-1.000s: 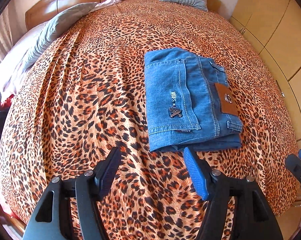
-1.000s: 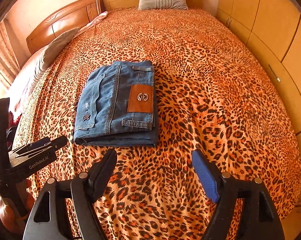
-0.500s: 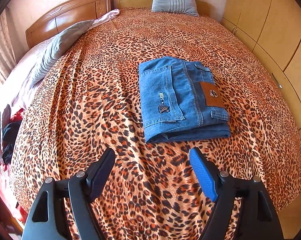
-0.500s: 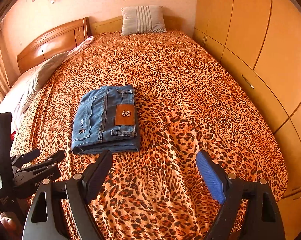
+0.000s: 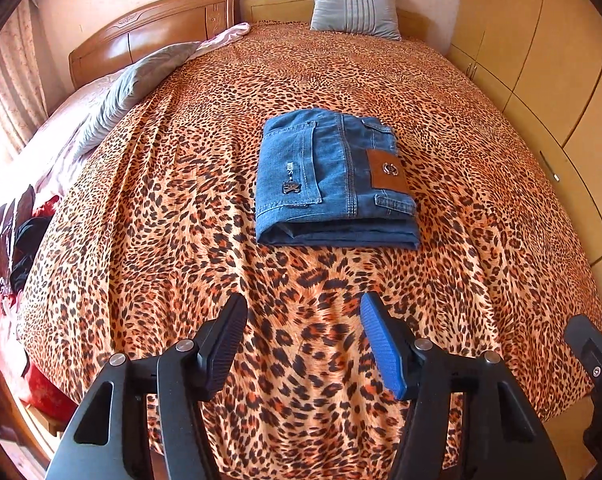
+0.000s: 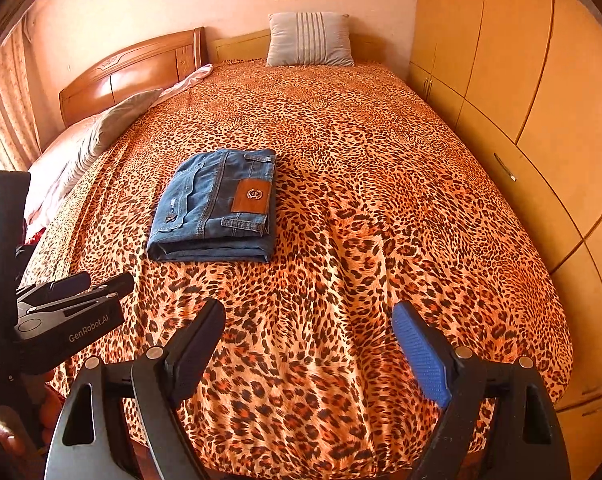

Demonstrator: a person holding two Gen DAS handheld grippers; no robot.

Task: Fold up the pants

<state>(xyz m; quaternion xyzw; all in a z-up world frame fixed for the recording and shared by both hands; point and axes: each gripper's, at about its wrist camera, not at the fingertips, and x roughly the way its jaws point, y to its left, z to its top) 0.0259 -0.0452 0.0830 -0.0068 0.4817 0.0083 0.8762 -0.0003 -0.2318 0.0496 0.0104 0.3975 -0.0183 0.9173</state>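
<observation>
Blue denim pants [image 5: 333, 180] [image 6: 217, 208] lie folded into a compact rectangle on the leopard-print bed cover [image 5: 181, 200] [image 6: 381, 200], brown leather patch facing up. My left gripper [image 5: 303, 306] hangs over the bed's near edge, well short of the pants; its jaws are closing with nothing between them. My right gripper [image 6: 311, 314] stands open and empty, also near the foot of the bed, to the right of the pants. The left gripper [image 6: 113, 284] shows from the side at the left of the right wrist view.
A wooden headboard [image 5: 149, 32] and grey pillows [image 5: 353, 8] [image 6: 309, 38] stand at the far end. A wardrobe wall [image 6: 521, 80] runs close along the bed's right side. Dark and red clothes [image 5: 17, 248] lie at the left edge.
Both grippers have drawn back and up from the folded pants, which now look smaller and farther off. The left jaws widened, then narrowed.
</observation>
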